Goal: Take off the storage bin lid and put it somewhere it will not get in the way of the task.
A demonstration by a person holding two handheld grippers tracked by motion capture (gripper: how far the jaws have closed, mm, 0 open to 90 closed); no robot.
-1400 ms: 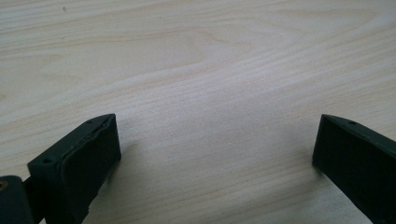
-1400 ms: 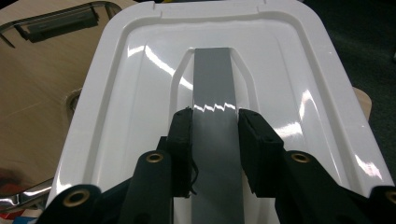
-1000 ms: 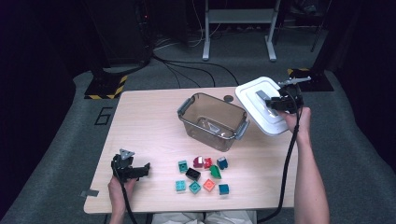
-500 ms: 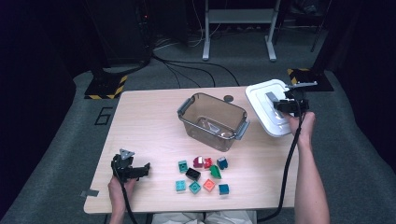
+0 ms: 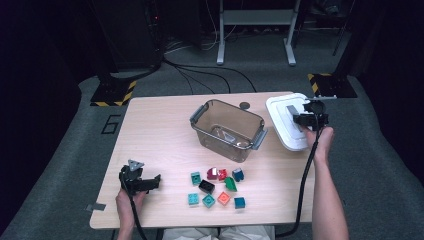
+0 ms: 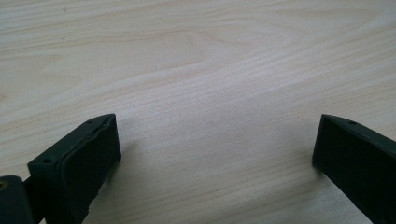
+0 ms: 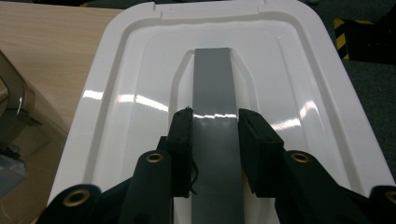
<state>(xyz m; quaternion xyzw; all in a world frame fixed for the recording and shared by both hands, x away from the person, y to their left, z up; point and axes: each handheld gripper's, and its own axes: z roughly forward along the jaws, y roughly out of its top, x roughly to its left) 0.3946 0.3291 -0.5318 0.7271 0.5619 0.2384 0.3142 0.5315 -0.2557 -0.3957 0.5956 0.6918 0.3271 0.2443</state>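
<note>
A white lid (image 5: 282, 125) with a grey handle strip (image 7: 212, 70) sits at the table's far right corner, partly over the edge. My right gripper (image 5: 307, 119) (image 7: 215, 119) is shut on that handle, one jaw on each side of the strip. The clear plastic bin (image 5: 200, 117) stands lidless in the middle of the table, left of the lid. My left gripper (image 5: 150, 182) (image 6: 217, 140) rests low over bare wood near the front left, jaws wide open with nothing between them.
Several small coloured blocks (image 5: 217, 185) lie in a loose group in front of the bin. A dark round disc (image 5: 244, 105) sits behind the bin. Cables and a stand's legs (image 5: 220, 55) are on the floor beyond the table.
The right gripper has carried the lid a little to the right, away from the bin, and it now sits flatter. The left gripper has not moved.
</note>
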